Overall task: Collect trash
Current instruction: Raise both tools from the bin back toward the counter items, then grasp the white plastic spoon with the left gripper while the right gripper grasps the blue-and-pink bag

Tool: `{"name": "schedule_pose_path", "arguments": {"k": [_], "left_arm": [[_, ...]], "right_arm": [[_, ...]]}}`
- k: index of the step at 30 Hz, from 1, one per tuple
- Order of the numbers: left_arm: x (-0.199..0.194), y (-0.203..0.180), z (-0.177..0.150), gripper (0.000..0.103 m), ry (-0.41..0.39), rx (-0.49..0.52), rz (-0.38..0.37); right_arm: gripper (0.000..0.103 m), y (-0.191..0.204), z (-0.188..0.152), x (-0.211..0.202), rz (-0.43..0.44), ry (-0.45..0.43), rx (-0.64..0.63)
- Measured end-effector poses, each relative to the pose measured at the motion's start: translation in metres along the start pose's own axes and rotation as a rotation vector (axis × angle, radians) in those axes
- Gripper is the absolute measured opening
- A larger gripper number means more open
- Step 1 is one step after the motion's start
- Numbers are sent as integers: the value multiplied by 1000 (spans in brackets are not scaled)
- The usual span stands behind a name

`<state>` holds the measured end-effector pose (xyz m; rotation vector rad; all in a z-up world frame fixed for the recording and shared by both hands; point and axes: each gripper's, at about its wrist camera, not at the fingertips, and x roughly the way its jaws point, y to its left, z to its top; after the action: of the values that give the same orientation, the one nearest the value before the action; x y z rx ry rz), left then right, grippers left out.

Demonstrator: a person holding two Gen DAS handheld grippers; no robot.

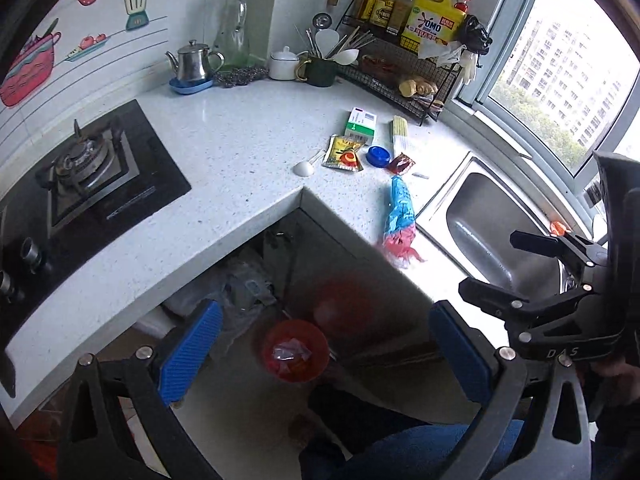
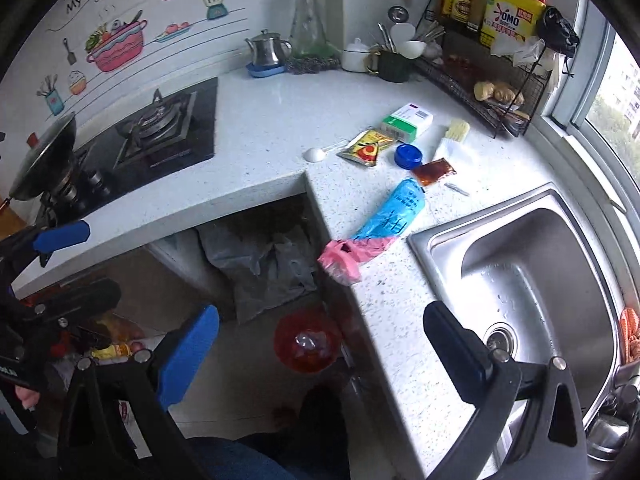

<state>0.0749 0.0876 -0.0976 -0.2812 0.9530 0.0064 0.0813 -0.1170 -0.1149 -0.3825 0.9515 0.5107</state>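
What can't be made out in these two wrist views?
- Red bin contents: both views, blurred crumpled scraps, type unreadable.
- Under-counter space: dark, grey plastic bag covers whatever is behind.
- Print on blue-pink wrapper: too small to read.
- Pan: right wrist view, cut off by the left edge.
- Right side of sink: cut off by the fisheye rim.

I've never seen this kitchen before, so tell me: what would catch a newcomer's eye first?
Probably the litter on the white countertop near the steel sink: a blue-and-pink plastic bag at the inner corner, with a yellow sachet and blue lid behind it. On the floor below stands a red bin holding wrappers, and both grippers, left and right, are open and empty.
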Motion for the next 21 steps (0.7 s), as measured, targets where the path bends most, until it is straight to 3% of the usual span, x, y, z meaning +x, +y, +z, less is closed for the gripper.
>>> {"name": "schedule_pose_path", "arguments": {"k": [5,13,21], "left_arm": [[22,-1,28,103,23,11,14],[79,-5,75,103,99,35,45],[140,-3,88,103,207,25,53]], "right_arm": [[102,-7,21,16,5,6,-26],[102,-39,53,68,24,103,25],[102,-61,68,130,19,202,5]]}}
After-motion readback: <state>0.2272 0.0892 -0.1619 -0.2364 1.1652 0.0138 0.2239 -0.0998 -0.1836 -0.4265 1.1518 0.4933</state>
